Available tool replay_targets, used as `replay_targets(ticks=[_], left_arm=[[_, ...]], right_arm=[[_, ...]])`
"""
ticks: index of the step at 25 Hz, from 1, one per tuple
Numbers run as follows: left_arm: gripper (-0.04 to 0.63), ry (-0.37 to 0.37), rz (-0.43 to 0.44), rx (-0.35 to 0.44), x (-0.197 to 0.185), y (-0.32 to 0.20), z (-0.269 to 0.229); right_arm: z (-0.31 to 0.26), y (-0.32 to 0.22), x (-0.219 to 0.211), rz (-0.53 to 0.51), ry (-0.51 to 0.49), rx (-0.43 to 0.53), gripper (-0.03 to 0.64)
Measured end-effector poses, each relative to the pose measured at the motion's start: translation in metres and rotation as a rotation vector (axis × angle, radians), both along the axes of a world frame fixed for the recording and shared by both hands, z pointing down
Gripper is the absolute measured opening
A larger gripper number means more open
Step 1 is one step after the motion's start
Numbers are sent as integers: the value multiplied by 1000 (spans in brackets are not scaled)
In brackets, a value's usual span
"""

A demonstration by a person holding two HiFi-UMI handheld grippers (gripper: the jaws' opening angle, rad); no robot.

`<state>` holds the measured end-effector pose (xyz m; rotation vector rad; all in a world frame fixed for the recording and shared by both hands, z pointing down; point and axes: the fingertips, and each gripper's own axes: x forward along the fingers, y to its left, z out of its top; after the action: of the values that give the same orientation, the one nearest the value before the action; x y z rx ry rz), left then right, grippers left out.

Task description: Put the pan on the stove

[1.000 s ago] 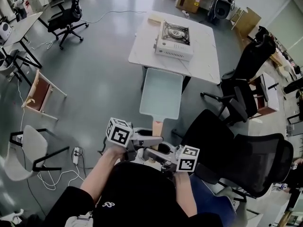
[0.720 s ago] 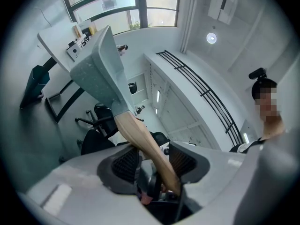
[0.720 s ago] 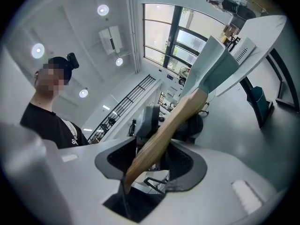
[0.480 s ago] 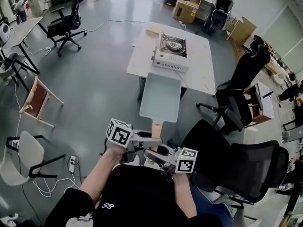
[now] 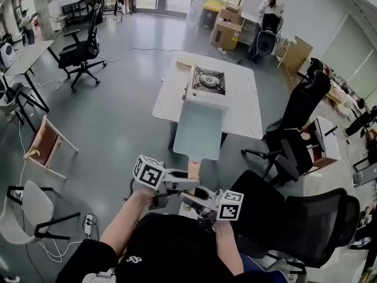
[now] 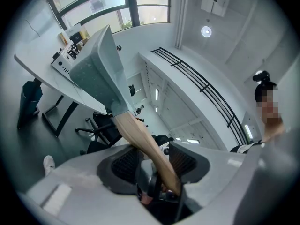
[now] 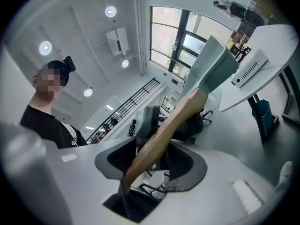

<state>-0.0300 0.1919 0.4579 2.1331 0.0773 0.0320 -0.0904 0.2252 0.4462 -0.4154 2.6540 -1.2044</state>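
I hold a pale square pan out in front of me by its wooden handle. My left gripper and my right gripper are both shut on that handle, one behind the other. The pan's far edge reaches the near side of a white portable stove on a white table. In the left gripper view the handle runs up between the jaws to the pan, with the stove beyond. In the right gripper view the handle leads to the pan near the stove.
Black office chairs stand at my right and beside the table, another at the far left. A wooden frame chair and a white chair are at left. Cardboard boxes and a person are behind the table.
I have carried the pan forward towards the table. Its far edge now meets the stove's near side in the head view. Both grips on the handle are unchanged.
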Motion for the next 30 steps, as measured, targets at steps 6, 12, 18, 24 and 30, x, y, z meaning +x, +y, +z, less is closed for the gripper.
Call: replay_targets(ticks=[6, 12, 18, 24, 30], left_arm=[[209, 12, 5, 2, 24, -35, -2], [209, 20, 6, -2, 47, -68, 1], [209, 20, -13, -24, 59, -107, 6], [209, 10, -46, -44, 67, -157, 10], [209, 6, -72, -61, 82, -206, 7]], right_arm=[[-2, -36, 24, 12, -1, 3, 199], [1, -69, 47, 16, 9, 1, 199], [7, -107, 59, 2, 8, -21, 199], [11, -156, 68, -22, -3, -31, 199], [9, -204, 85, -45, -9, -45, 199]])
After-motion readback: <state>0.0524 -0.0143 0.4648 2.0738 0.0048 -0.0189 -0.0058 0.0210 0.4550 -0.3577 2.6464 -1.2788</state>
